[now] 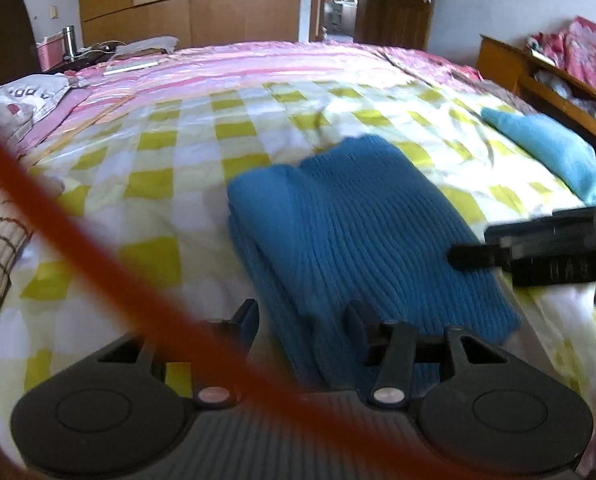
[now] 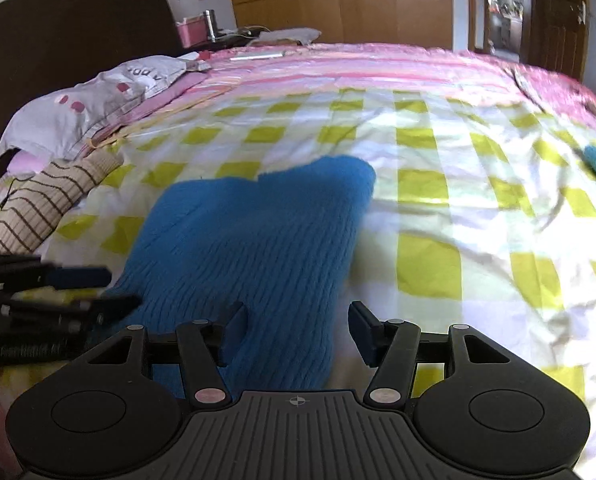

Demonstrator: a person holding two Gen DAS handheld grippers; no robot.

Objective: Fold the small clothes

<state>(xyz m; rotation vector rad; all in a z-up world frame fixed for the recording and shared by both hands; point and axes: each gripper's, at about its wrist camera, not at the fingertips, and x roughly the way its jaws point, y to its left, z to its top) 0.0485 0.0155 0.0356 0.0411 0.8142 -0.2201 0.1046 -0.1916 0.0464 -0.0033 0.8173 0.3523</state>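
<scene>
The blue ribbed knit [image 2: 250, 248], lying partly folded near the bed's [image 2: 426, 216] near edge, looks soft, floppy and light, best pinched at its near hem corners, where left gripper [image 1: 304, 320] and right gripper [image 2: 298, 320] stand part-open, gripping nothing.

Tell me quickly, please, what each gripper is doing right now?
Left gripper: open, blue knit garment between its fingers.
Right gripper: open, over the garment's edge.
</scene>
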